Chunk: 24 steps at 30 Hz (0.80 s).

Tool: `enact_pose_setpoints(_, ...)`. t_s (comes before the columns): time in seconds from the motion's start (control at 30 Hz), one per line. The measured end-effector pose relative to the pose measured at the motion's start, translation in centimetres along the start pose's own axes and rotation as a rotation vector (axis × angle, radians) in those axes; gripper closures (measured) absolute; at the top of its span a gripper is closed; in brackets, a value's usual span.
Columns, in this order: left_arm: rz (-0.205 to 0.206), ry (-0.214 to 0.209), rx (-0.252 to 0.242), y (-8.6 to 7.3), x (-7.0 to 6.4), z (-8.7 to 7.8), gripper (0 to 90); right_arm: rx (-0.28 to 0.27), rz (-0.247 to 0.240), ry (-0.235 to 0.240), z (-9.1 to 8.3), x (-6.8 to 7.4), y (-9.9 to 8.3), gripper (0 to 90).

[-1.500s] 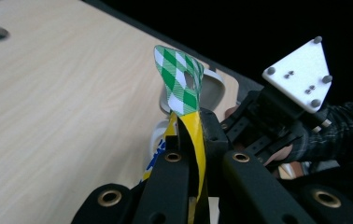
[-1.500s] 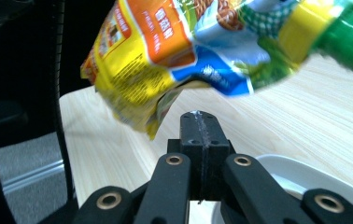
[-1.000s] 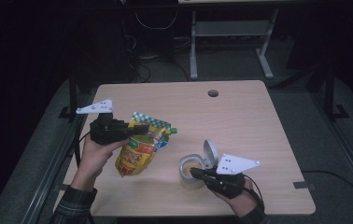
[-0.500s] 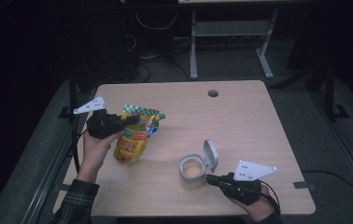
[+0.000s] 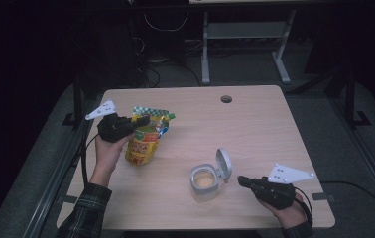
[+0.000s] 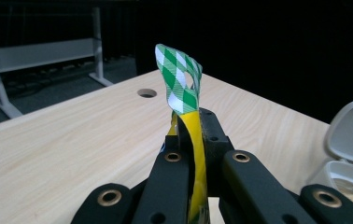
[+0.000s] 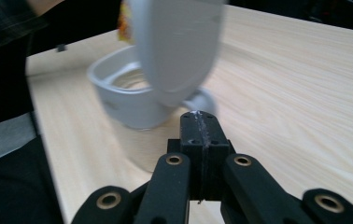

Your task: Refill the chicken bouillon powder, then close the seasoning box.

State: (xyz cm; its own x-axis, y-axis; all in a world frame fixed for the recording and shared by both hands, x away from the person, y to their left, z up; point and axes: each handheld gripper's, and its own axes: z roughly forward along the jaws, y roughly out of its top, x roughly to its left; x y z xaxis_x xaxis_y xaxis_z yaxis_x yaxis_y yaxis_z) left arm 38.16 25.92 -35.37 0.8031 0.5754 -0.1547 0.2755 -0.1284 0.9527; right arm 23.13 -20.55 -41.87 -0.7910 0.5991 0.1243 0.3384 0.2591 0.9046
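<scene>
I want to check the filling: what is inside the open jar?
The jar holds a pale tan filling; its lid stands open. What lies beneath the surface is hidden.

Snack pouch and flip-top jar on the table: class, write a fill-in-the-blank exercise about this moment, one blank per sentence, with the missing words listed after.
1. The left gripper is shut on the yellow and green snack pouch, pinching it near its ____ edge.
2. The lid of the clear jar stands ____.
3. The right gripper has its jaws ____ and holds nothing.
4. The round hole in the wooden table lies near its ____ edge.

Missing words: top; open; shut; far
</scene>
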Motion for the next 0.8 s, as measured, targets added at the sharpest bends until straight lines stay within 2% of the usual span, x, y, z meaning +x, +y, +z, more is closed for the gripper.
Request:
enact_pose_setpoints(0.13, -0.033, -0.013, -0.033, -0.9, 0.7, -0.1, 89.9, -0.012, 0.013, -0.050, -0.1, -1.1, -0.1, 90.0)
enact_pose_setpoints(0.27, -0.035, -0.009, -0.039, -1.2, 0.8, -0.7, 89.9, -0.031, 0.019, -0.081, -0.1, -1.6, 0.0, 90.0)
enact_pose_setpoints(0.4, -0.034, -0.006, -0.033, -1.5, 0.2, -1.7, 89.8, -0.041, 0.030, -0.097, -0.2, -2.0, 0.2, 90.0)
enact_pose_setpoints(0.47, -0.016, -0.001, -0.022, -1.6, -0.1, -2.3, 89.7, -0.045, 0.034, -0.105, -0.2, -2.1, 0.2, 90.0)
enact_pose_setpoints(0.8, -0.008, 0.017, -0.039, -2.9, -1.6, -5.1, 89.1, -0.055, 0.043, -0.114, -0.2, -2.8, 0.5, 90.0)
